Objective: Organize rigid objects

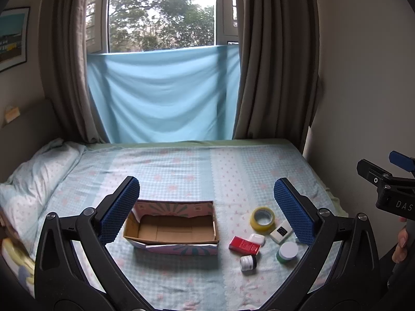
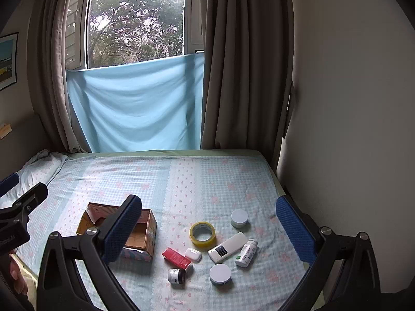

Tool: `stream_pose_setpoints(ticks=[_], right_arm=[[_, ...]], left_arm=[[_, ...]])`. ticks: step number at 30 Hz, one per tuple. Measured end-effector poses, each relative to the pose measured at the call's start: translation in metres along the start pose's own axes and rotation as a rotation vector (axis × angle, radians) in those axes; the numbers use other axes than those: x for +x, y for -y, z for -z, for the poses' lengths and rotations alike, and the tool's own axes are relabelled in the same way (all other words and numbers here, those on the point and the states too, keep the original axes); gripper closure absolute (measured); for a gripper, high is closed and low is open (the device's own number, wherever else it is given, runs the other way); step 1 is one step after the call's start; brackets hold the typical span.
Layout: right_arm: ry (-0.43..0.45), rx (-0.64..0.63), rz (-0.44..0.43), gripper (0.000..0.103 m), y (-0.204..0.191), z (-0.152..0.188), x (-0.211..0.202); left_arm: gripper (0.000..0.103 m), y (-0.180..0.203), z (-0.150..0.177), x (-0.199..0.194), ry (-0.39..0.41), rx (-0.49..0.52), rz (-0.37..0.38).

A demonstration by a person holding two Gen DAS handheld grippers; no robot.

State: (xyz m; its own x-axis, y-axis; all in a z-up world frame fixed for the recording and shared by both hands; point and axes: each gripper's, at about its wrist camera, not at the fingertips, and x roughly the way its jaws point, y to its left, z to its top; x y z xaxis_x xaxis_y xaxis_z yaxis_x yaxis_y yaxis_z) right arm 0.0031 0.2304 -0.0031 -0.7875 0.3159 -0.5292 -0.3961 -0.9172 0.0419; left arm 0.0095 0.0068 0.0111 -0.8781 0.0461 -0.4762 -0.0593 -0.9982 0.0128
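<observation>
Both tongs gape wide, empty, above the cardboard box and tape roll.

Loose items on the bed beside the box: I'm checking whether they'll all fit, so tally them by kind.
Round jars: 3
Pill bottle: 1
Tape roll: 1
Remote: 1
Earbud case: 1
Red carton: 1
Total: 8

Soft daylight enters through the window, overexposed at the top. The room is dim. Fisheye bending and dark vignetting mark the edges.
</observation>
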Motion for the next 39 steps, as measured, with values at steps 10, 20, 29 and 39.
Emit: stream_pose_setpoints(ticks=[10,20,29,39], right_arm=[[0.007,0.004,0.008,0.000,-0.004,-0.002,0.000],[0.018,0.013,0.010,0.000,-0.006,-0.002,-0.003],[0.023,0.005,0.033,0.000,-0.010,0.000,-0.004],[0.015,0.010,0.040,0.000,-0.014,0.001,-0.003]], left_arm=[[0.000,-0.001,-0.003,-0.003,0.019,0.011,-0.012],[0.000,0.000,-0.001,-0.001,0.013,0.006,0.006],[0.000,-0.001,0.000,-0.003,0.027,0.008,0.018],[0.000,-0.004,0.001,0.000,0.010,0.016,0.043]])
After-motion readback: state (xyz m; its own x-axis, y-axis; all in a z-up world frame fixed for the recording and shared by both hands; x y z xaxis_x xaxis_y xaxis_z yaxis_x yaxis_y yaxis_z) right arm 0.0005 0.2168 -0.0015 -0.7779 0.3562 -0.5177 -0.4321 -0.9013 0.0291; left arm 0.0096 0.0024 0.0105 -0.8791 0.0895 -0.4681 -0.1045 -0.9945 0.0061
